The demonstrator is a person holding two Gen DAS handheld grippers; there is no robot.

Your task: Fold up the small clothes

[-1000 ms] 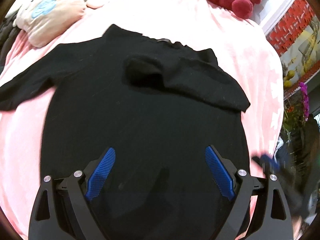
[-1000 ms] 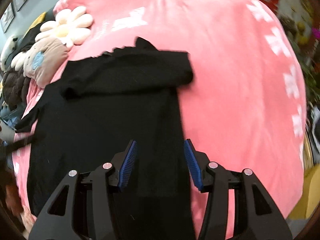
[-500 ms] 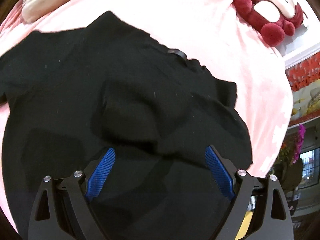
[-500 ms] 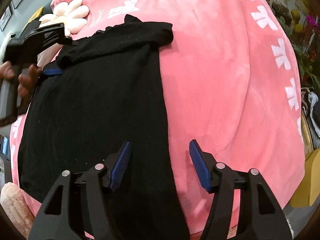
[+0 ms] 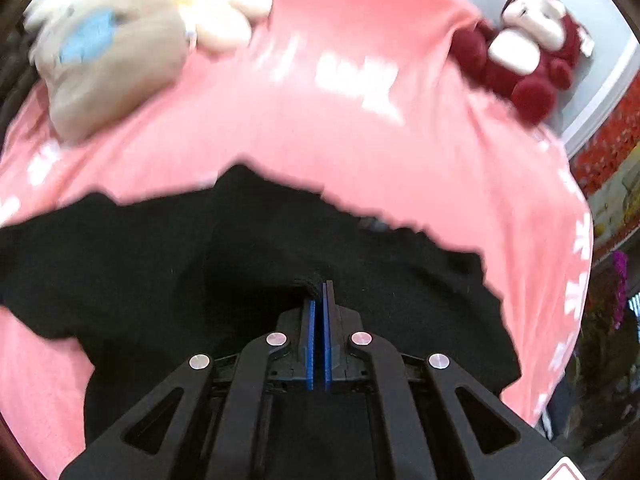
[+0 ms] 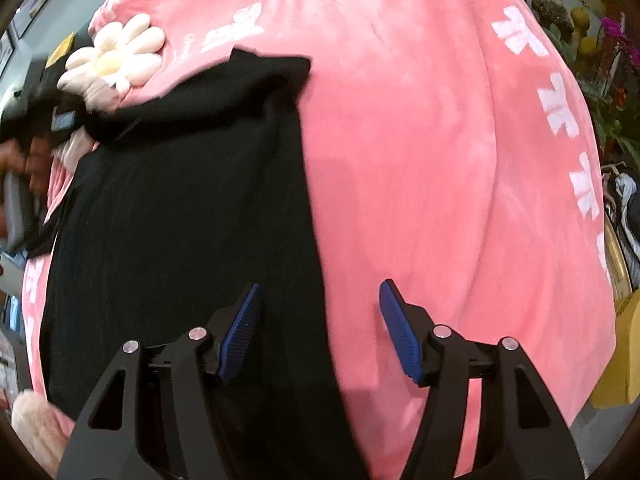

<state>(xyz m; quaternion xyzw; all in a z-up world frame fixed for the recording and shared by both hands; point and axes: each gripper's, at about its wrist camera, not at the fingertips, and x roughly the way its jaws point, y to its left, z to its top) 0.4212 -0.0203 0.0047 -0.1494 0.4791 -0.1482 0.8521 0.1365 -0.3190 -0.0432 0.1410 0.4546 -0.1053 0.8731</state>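
Observation:
A black T-shirt [image 6: 180, 216] lies on a pink blanket [image 6: 420, 140], with its right sleeve folded in over the chest. In the left wrist view my left gripper [image 5: 319, 285] is shut on a pinch of the black T-shirt [image 5: 140, 264] near the folded sleeve's end, below the collar. My right gripper [image 6: 318, 304] is open and empty, held over the shirt's right side edge low down; its left finger is over the black cloth, its right finger over the blanket. The left gripper and the hand holding it show blurred at the far left of the right wrist view [image 6: 24, 120].
A beige plush with a blue patch [image 5: 108, 60] and a cream flower cushion [image 6: 116, 56] lie by the shirt's left shoulder. A red and white plush toy [image 5: 524, 48] sits at the blanket's far right corner. Plants and shelves [image 6: 600, 60] stand beyond the bed's right edge.
My left gripper moved forward up the shirt and shut on the cloth near the folded sleeve. My right gripper stayed open and shifted slightly right along the shirt's side edge.

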